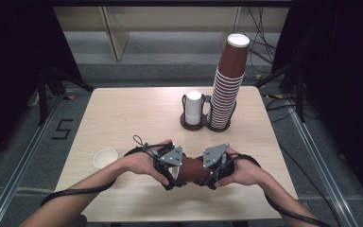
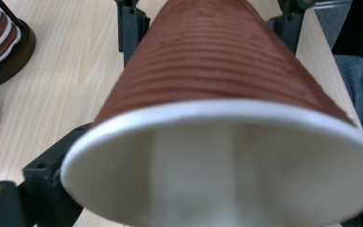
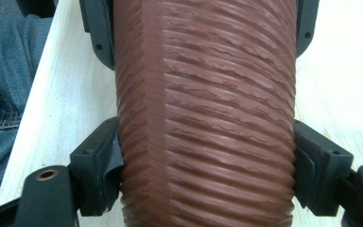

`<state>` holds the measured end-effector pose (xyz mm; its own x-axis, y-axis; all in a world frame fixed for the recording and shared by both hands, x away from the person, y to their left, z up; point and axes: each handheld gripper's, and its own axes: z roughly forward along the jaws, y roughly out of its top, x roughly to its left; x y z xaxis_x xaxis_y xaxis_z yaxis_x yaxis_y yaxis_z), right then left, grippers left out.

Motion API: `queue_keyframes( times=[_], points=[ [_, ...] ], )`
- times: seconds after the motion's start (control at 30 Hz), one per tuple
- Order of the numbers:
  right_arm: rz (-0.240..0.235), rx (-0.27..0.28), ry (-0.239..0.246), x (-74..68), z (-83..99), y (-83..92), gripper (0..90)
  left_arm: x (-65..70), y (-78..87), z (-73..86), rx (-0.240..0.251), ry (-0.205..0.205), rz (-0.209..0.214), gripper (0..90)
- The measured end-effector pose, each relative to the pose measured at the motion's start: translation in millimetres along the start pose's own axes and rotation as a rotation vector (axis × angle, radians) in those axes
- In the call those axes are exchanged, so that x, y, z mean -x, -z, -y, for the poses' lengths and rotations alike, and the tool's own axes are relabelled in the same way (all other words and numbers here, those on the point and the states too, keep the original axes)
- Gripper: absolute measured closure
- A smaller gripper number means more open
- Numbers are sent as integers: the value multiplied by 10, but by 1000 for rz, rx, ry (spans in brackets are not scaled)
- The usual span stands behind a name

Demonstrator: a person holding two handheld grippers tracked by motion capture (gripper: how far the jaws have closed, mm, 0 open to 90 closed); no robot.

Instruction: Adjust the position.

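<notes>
Low over the near edge of the table point(image 1: 123, 118), I've got the brown ribbed cup point(image 1: 191, 169) lying on its side between my two tools, clear of the wood. My right gripper point(image 1: 211, 177) is clamped on the cup, its pads point(image 3: 105, 165) pressed hard enough on both flanks that a crease runs down the sleeve; that's my anchor, so the cup can't spin or slide. My left gripper point(image 1: 170, 177) sits at the white-rimmed mouth point(image 2: 227, 111), one jaw showing just under the rim, but whether it pinches the lip or only brackets it I cannot tell, the rim hides the contact. I read this as working a nested cup loose: one side holds the body, the other works the mouth. Well apart at the far edge, the tall stack of brown cups point(image 1: 228, 90) leans in its holder point(image 1: 185, 122) beside the white cups point(image 1: 193, 107), and a single white cup point(image 1: 105, 157) waits upright by my left wrist.
</notes>
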<state>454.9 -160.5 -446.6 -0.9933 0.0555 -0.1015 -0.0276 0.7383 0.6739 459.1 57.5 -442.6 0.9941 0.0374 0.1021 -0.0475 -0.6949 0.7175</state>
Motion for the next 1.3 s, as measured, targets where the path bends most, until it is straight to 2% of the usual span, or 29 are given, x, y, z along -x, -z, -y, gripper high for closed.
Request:
queue_keyframes(
  times=[0.2,0.23,0.37,0.4,0.43,0.47,0.5,0.53,0.57,0.6,0.63,0.67,0.73,0.77,0.8,0.87,0.9,0.93,1.0,1.07,1.1,1.2,1.3],
  points=[
    [0,5,2,3,7,-3,237,-1,1,3,11,2,0,69],
    [4,1,-19,-11,12,3,238,0,1,3,13,0,-1,74],
    [-4,1,-7,-7,16,-8,240,1,6,-2,6,-5,-5,92],
    [8,1,1,-3,14,-7,240,1,10,-7,6,-2,-4,98],
    [-4,-1,-17,-8,17,-17,240,-2,17,-16,0,-2,-1,101],
    [2,2,-15,-5,14,-17,239,-4,24,-28,-7,-6,2,104],
    [4,2,-18,-6,13,-24,239,0,28,-45,-23,-14,-2,106],
    [-8,-3,-52,-26,12,-32,237,2,34,-62,-43,-25,-5,108],
    [5,-4,-32,-16,6,-42,233,3,38,-74,-55,-38,-6,109],
    [-5,-6,-43,-19,3,-49,226,5,44,-92,-78,-55,-7,109],
    [-2,-25,-83,-44,3,-47,203,9,51,-107,-103,-72,-18,110],
    [0,-31,-79,-36,1,-58,176,8,61,-126,-131,-76,-15,111],
    [15,-48,-80,-29,11,-65,155,6,72,-140,-150,-79,-28,111],
    [31,-37,-26,13,16,-68,153,-14,93,-153,-180,-99,-38,110],
    [26,-46,-80,-16,29,-61,153,-20,102,-158,-191,-102,-41,110],
    [40,-49,-80,-9,45,-49,153,-38,122,-166,-215,-106,-50,109],
    [39,-53,-112,-28,51,-33,153,-45,130,-169,-235,-107,-54,108],
    [44,-43,-92,-10,55,-30,153,-50,135,-170,-248,-107,-57,107],
    [65,-41,-85,1,60,-18,153,-62,145,-176,-278,-106,-58,104],
    [61,-41,-96,0,61,-20,154,-66,152,-184,-305,-109,-61,103],
    [75,-40,-80,10,57,-15,155,-67,155,-188,-314,-110,-60,102],
    [77,-46,-105,-4,46,-19,156,-71,164,-202,-328,-109,-64,102],
    [88,-32,-76,11,18,-28,159,-75,168,-209,-339,-119,-69,101]
  ],
)
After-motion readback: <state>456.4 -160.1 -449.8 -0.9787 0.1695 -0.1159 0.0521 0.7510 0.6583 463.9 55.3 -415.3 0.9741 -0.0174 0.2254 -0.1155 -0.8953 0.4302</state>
